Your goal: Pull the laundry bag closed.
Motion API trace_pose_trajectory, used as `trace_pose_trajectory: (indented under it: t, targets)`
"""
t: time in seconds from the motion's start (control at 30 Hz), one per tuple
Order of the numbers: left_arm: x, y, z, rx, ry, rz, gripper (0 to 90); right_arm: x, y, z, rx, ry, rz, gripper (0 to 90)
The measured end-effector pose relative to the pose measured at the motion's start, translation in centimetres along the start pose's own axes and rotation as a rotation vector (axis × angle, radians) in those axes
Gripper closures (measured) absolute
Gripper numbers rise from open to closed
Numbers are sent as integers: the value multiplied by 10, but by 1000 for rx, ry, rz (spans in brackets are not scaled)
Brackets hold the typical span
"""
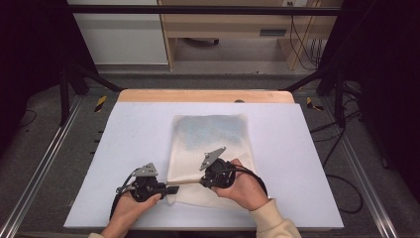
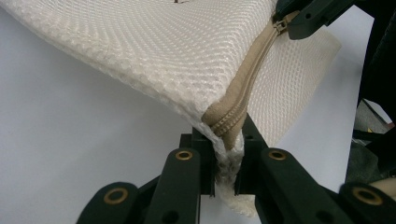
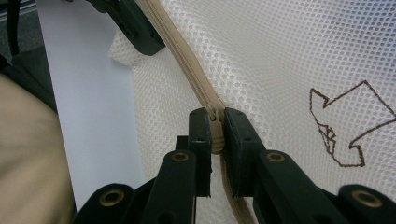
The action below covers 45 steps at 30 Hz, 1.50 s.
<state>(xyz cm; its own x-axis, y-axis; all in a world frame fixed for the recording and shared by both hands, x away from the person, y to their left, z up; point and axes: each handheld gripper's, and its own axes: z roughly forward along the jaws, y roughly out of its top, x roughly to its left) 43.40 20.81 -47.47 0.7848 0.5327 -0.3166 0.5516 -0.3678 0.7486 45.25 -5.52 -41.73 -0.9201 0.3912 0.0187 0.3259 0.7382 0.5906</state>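
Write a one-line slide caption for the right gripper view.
Right tool clamps the tan zipper pull of a cream mesh laundry bag, while the left tool pinches the bag's far end.

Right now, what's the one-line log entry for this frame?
left gripper: shut on mesh bag corner | right gripper: shut on zipper pull | bag on table

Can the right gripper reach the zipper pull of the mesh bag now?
Yes, it seems so: the right gripper is already shut on the zipper pull, while the left gripper pinches the mesh bag corner.
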Motion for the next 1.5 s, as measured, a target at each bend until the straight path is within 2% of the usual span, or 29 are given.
trace_pose_trajectory:
  t: [0.4,1.5]
  targets:
    - [0,0,0,-3,-4,1,819,-4,-8,-10,-13,-11,24,819]
    - [-1,1,-1,3,3,17,818,-7,-23,-19,-28,-22,57,819]
